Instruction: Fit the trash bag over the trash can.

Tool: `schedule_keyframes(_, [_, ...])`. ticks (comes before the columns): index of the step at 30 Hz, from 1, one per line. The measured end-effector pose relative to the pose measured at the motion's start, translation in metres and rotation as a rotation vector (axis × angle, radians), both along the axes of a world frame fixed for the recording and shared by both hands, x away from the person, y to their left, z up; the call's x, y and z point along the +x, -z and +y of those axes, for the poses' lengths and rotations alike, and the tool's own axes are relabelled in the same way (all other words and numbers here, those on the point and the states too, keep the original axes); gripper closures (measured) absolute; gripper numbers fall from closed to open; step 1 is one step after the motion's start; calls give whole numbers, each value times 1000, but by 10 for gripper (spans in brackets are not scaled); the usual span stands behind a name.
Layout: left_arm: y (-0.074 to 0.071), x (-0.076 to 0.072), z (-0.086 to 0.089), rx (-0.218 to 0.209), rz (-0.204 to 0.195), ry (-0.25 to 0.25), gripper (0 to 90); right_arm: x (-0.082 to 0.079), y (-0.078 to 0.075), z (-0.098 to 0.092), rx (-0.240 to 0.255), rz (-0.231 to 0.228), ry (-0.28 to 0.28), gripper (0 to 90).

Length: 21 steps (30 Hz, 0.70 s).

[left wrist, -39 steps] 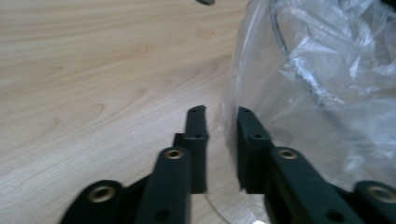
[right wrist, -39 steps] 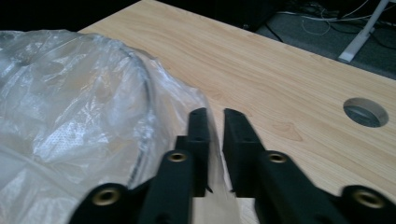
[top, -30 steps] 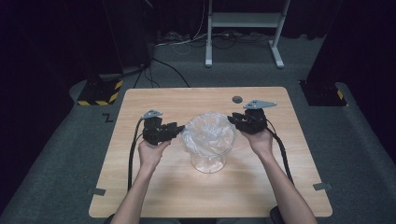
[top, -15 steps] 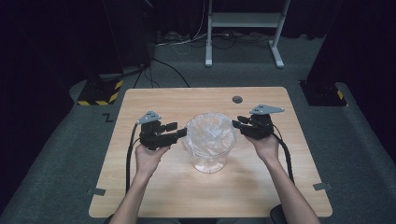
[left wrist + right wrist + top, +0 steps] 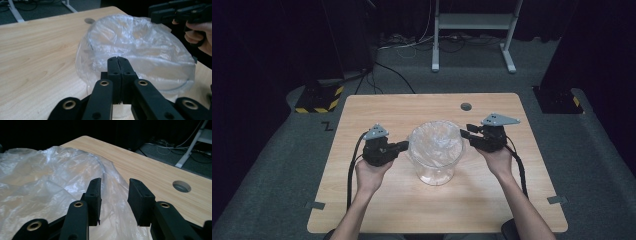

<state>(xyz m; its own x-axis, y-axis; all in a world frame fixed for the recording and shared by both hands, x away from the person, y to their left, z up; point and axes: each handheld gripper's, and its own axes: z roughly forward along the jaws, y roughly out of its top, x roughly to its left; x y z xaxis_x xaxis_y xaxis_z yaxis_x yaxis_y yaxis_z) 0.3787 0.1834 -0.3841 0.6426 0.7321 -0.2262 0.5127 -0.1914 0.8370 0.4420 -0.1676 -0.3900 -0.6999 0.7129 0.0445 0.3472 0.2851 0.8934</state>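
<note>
A clear plastic bag (image 5: 435,142) lines and drapes over a clear glass container (image 5: 434,175) in the middle of the table. My left gripper (image 5: 404,145) is at the bag's left edge. Its jaws (image 5: 117,58) have just closed and meet flat together, with the bag's (image 5: 140,45) film bunched at their tips. My right gripper (image 5: 464,132) is at the bag's right rim. Its jaws (image 5: 115,181) have just been opening, and stand apart with the film (image 5: 37,182) lying loose between and below them, pads off it. The right gripper (image 5: 160,13) also appears beyond the bag.
The wooden table (image 5: 377,110) has a round cable hole (image 5: 466,106) behind the bag. A white stand (image 5: 472,40) and a yellow-black striped base (image 5: 319,97) sit on the floor past the far edge. Tape marks lie near the front corners.
The left jaws have shut at the bag's left edge. Both hands have drifted slightly toward the near edge. The right jaws stand a little wider.
</note>
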Motion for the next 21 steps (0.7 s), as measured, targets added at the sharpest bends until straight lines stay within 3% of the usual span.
schedule_keyframes(4, [8,-5,5,-7,24,6,900,-5,-2,2,8,-10,-34,626])
schedule_keyframes(7, [14,-8,7,11,46,16,900,-8,-4,6,15,-11,-59,618])
schedule_keyframes(14, [40,-2,1,98,139,35,900,-12,-3,13,7,1,-117,602])
schedule_keyframes(16, [48,1,-1,147,157,31,900,-14,-3,14,12,-1,-126,602])
schedule_keyframes(21, [65,7,-7,215,194,31,900,-15,-3,15,13,-1,-143,599])
